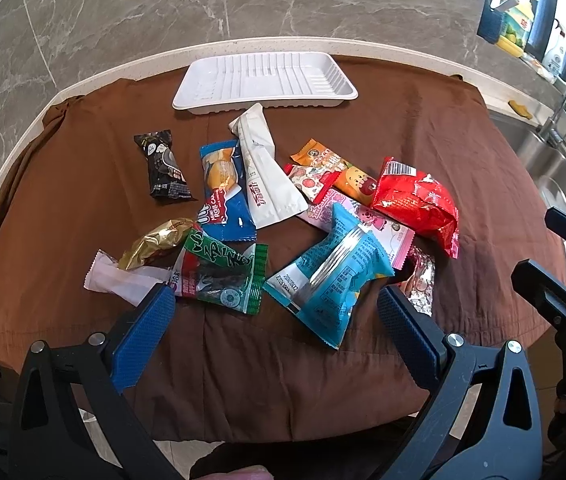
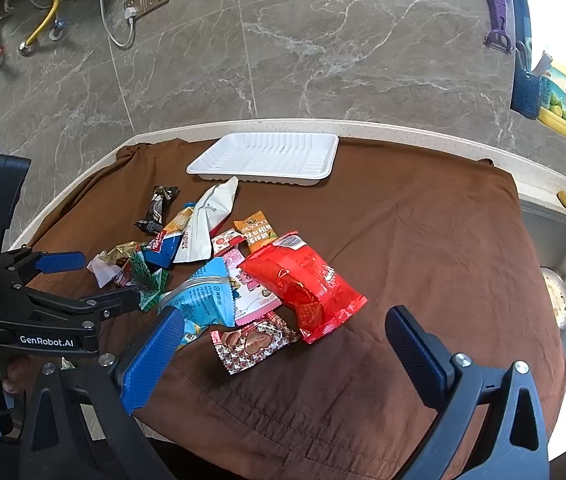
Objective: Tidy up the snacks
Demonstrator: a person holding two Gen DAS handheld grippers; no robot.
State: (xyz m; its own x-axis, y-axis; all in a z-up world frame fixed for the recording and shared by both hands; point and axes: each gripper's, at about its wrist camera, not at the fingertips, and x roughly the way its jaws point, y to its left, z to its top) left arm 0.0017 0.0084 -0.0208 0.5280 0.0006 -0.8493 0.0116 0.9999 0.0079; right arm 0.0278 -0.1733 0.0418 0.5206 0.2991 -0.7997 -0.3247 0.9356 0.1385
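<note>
The snacks lay in a loose heap at the middle of both frames, none of them yet sorted. Nearest the lower edge of the left wrist view sat the light blue packet [image 1: 333, 276], overlapping a pink packet [image 1: 367, 226], with the red bag [image 1: 417, 200] at centre right and a silver-and-red wrapper [image 2: 253, 344] just below it in the right wrist view. Toward the left of the heap were the green packet [image 1: 223, 276], a gold wrapper [image 1: 159, 242] and a pale wrapper [image 1: 119, 280], then the blue roll-cake packet [image 1: 223, 192], the white pouch [image 1: 263, 168] and, a little apart at upper left, the black bar [image 1: 163, 168]. An orange packet [image 1: 339, 170] lay above the red bag.

The white tray [image 1: 339, 92] stood at upper centre, beyond the heap, and held nothing, so the work looked barely begun: every packet remained to be moved, presumably into that tray.

The left gripper [image 1: 275, 328] hovered low over the near side of the heap, jaws spread wide and gripping nothing. The right gripper [image 2: 283, 344] was likewise wide apart and empty. Whether its blue pad touched the light blue packet was hard to judge. All rested on a brown cloth [image 1: 283, 380].
</note>
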